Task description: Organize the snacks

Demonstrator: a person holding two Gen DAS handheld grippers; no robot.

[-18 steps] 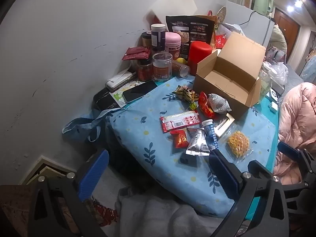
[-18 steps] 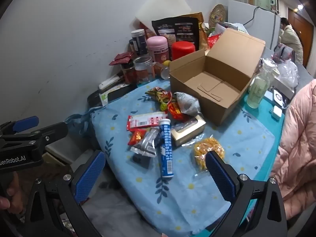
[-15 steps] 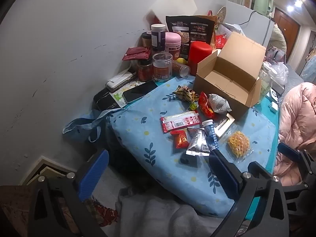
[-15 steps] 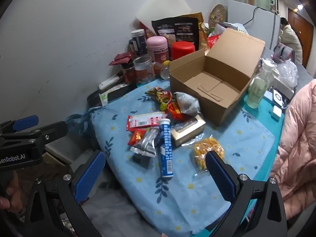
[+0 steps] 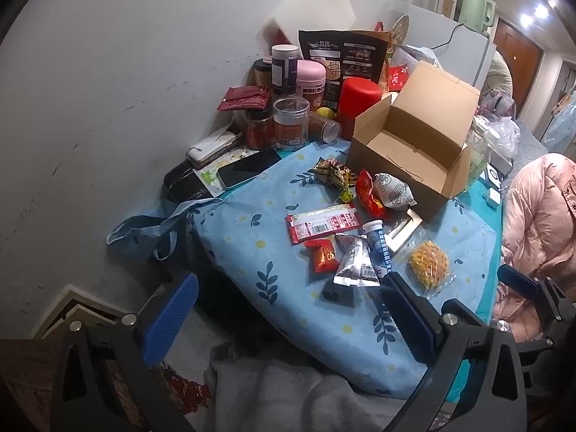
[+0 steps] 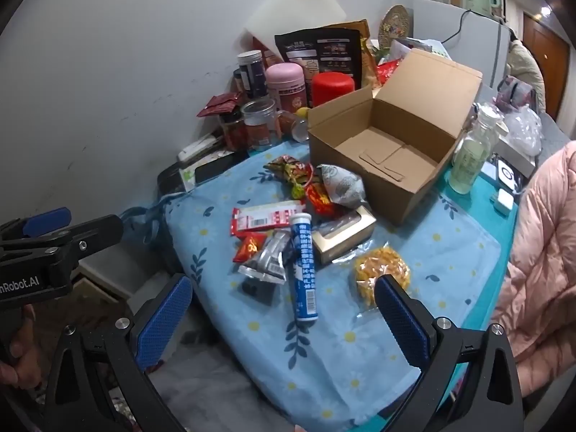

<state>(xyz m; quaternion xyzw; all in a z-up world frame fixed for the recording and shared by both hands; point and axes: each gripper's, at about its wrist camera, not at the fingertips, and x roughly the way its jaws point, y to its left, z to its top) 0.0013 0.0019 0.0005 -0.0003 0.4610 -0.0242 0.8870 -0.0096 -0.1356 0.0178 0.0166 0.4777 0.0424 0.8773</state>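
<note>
Both grippers, left (image 5: 288,318) and right (image 6: 284,318), hang spread and empty short of the snacks (image 6: 284,223); the empty box (image 6: 381,154) waits beyond. Sorting seems unstarted; next, likely closing on the nearest tube (image 6: 304,266).

Boxes: one open carton (image 6: 388,151), one small window box (image 6: 342,239)
Tubes: one blue (image 6: 304,266)
Red packets: three (image 6: 266,217) (image 6: 250,246) (image 6: 320,198)
Silver pouches: one (image 6: 268,259)
Yellow bagged snacks: one (image 6: 381,275)
Patterned pouches: one (image 6: 342,183)
Phones: one (image 5: 248,172)
</note>
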